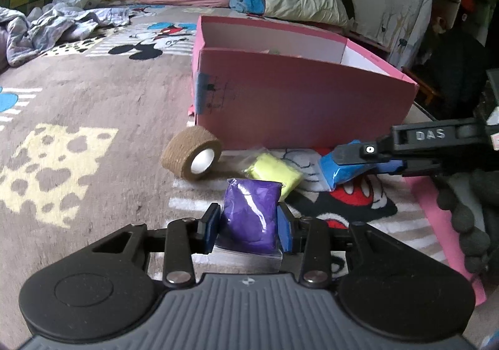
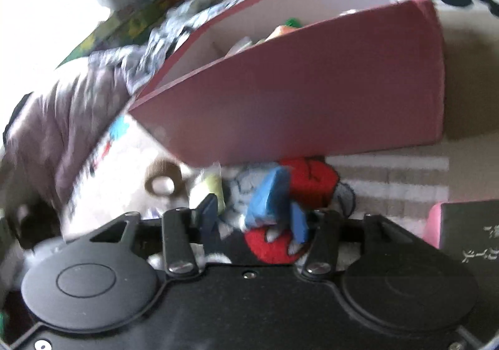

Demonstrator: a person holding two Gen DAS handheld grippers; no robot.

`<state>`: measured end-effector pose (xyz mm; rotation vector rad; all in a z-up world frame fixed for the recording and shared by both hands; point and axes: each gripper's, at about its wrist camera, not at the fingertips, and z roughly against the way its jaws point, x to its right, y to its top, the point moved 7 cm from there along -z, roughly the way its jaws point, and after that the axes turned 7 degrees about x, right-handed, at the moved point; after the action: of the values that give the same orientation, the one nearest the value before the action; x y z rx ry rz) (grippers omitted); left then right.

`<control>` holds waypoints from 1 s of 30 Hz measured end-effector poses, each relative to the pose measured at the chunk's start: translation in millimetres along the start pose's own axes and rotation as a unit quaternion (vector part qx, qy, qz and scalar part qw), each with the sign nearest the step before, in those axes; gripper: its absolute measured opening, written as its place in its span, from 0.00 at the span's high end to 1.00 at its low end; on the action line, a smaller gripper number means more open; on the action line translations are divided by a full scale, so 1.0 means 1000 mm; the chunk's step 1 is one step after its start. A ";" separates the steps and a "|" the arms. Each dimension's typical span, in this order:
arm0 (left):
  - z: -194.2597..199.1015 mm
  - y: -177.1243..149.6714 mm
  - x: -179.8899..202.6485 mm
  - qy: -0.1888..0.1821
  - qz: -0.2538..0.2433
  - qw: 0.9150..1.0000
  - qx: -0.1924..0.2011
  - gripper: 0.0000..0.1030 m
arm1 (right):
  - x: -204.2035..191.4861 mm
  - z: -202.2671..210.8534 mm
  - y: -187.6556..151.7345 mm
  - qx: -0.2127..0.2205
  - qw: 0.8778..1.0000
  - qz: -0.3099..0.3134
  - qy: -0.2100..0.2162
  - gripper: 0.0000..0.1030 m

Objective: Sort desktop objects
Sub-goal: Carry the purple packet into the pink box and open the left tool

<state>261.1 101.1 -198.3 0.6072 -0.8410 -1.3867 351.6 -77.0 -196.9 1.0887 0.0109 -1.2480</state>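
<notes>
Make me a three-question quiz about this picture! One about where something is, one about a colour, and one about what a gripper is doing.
1. Where is the tan bandage roll?
A. inside the pink box
B. on the blanket by the pink box's corner
C. on the pillow

2. What colour is the packet between the left hand-held gripper's fingers?
A. purple
B. green
C. orange

3. What is the left hand-held gripper doing?
A. hanging wide open
B. pinching the bandage roll
C. closed on the purple packet

Answers: 1 B, the roll lies outside by the box's near corner. 2 A, the wrapped packet is purple. 3 C, both pads press its sides.
</notes>
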 end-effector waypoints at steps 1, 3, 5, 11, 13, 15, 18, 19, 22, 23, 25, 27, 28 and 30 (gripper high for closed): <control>0.001 0.002 0.001 0.000 -0.002 1.000 0.002 0.65 | 0.001 -0.001 0.001 0.003 1.000 -0.012 0.003 0.52; 0.003 0.008 0.003 0.000 -0.007 1.000 0.008 0.65 | 0.000 -0.004 0.000 0.008 1.000 -0.025 0.013 0.67; 0.006 0.014 0.006 -0.001 -0.012 1.000 0.015 0.65 | -0.002 -0.007 -0.002 0.009 1.000 -0.020 0.009 0.80; 0.014 0.038 0.010 -0.002 -0.025 0.999 0.038 0.65 | -0.011 0.004 -0.007 0.025 0.999 -0.022 0.040 0.82; 0.015 0.049 0.013 -0.004 -0.031 0.998 0.046 0.65 | -0.014 0.011 -0.008 0.031 0.998 -0.020 0.047 0.82; 0.014 0.062 0.016 -0.006 -0.038 0.998 0.055 0.65 | -0.016 0.019 -0.008 0.035 0.998 -0.017 0.054 0.82; 0.011 0.082 0.022 -0.010 -0.048 0.997 0.067 0.65 | -0.018 0.032 -0.009 0.041 0.997 -0.015 0.063 0.82; 0.010 0.088 0.025 -0.012 -0.051 0.996 0.070 0.65 | -0.018 0.037 -0.009 0.045 0.997 -0.019 0.066 0.82; -0.001 0.109 0.030 -0.015 -0.059 0.995 0.077 0.65 | -0.016 0.048 -0.010 0.055 0.995 -0.033 0.075 0.82; -0.005 0.116 0.031 -0.017 -0.061 0.995 0.078 0.65 | -0.016 0.051 -0.010 0.058 0.995 -0.037 0.077 0.82; -0.014 0.129 0.034 -0.019 -0.062 0.995 0.079 0.65 | -0.014 0.057 -0.012 0.064 0.994 -0.044 0.080 0.82; -0.024 0.142 0.036 -0.020 -0.061 0.995 0.080 0.65 | -0.012 0.063 -0.014 0.068 0.993 -0.048 0.082 0.82; -0.029 0.148 0.038 -0.020 -0.062 0.995 0.080 0.65 | -0.011 0.065 -0.014 0.070 0.993 -0.050 0.083 0.82; -0.040 0.158 0.039 -0.017 -0.068 0.995 0.078 0.65 | -0.009 0.071 -0.016 0.075 0.992 -0.055 0.086 0.82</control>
<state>386.1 75.9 -89.8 0.7749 -0.9557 -1.4655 298.7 -115.9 -165.1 1.3379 0.1111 -1.2655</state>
